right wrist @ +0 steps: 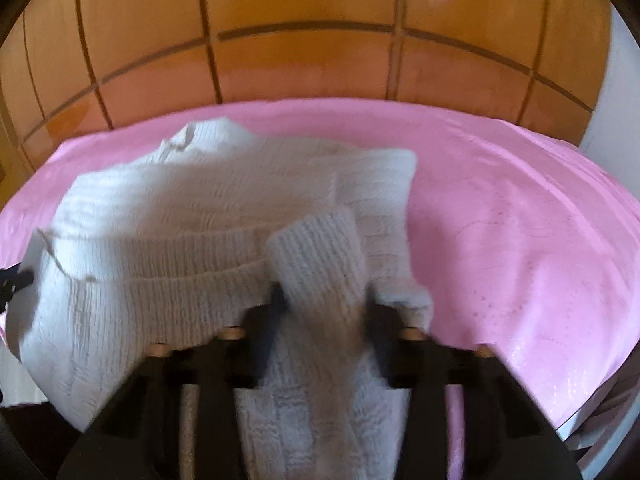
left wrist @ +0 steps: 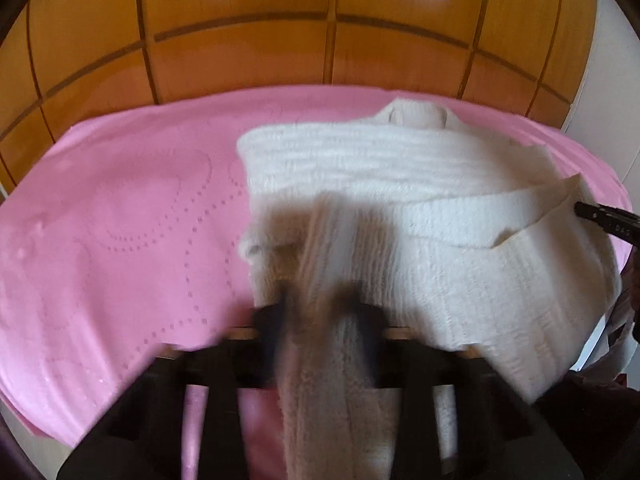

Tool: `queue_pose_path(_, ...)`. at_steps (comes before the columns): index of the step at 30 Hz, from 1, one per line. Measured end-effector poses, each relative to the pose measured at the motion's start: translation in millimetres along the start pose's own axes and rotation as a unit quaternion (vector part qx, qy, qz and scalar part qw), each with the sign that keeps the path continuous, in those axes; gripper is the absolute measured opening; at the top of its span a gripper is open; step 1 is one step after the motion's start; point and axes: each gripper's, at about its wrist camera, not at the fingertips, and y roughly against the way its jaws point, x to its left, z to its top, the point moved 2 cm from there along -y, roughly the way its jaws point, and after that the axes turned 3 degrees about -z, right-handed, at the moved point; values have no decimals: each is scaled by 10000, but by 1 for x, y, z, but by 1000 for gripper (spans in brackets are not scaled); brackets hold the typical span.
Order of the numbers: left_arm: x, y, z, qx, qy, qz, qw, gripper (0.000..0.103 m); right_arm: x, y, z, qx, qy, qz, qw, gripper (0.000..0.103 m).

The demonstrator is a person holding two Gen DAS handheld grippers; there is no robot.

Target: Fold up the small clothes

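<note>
A white knitted sweater (left wrist: 360, 160) lies on a pink sheet (left wrist: 120, 220), its collar toward the wooden panel. My left gripper (left wrist: 322, 296) is shut on a ribbed strip of the sweater that runs up between its fingers at the near left edge. In the right wrist view the same sweater (right wrist: 180, 208) fills the left half, and my right gripper (right wrist: 326, 298) is shut on a ribbed cuff-like fold at the near right edge. The right gripper's dark fingertip (left wrist: 600, 220) shows at the far right of the left wrist view. Motion blur hides fine detail.
A panelled wooden board (left wrist: 240, 40) stands right behind the pink sheet. A white wall (left wrist: 608, 80) rises at the right. Bare pink sheet (right wrist: 520, 240) spreads to the right of the sweater, and more lies to its left.
</note>
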Motion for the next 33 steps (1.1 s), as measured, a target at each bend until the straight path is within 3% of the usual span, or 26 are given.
queue_pose_path(5, 11, 31, -4, -423, 134, -282, 9986, 6, -7, 38, 7, -252, -163, 200, 9993, 7)
queue_pose_path(10, 20, 67, 10, -914, 486, -888, 9907, 6, -26, 71, 37, -634, -633, 512, 9947, 6)
queue_pose_path(15, 42, 63, 50, -1184, 1026, -1113, 9814, 5, -33, 60, 81, -865, -732, 405, 9927, 6)
queue_pose_path(18, 53, 44, 82, -1261, 1206, -955, 9800, 5, -39, 38, 116, -932, -880, 285, 9913, 6)
queue_pose_path(24, 66, -20, 137, -945, 1509, -663, 9818, 5, -45, -24, 158, -713, -956, -160, 9927, 6)
queue_pose_path(28, 67, -71, 153, -480, 1562, -312, 9861, 5, -44, -90, 152, -85, -970, -493, 9940, 6)
queue_pose_path(30, 70, -98, 151, -75, 1605, -237, 9867, 5, -46, -114, 141, 258, -1115, -403, 9926, 6)
queue_pose_path(31, 71, -103, 149, 23, 1623, -124, 9867, 5, -47, -116, 137, 286, -1153, -380, 9922, 7)
queue_pose_path(33, 72, -100, 147, 9, 1645, 68, 9864, 6, -50, -107, 133, 117, -1217, -415, 9916, 21)
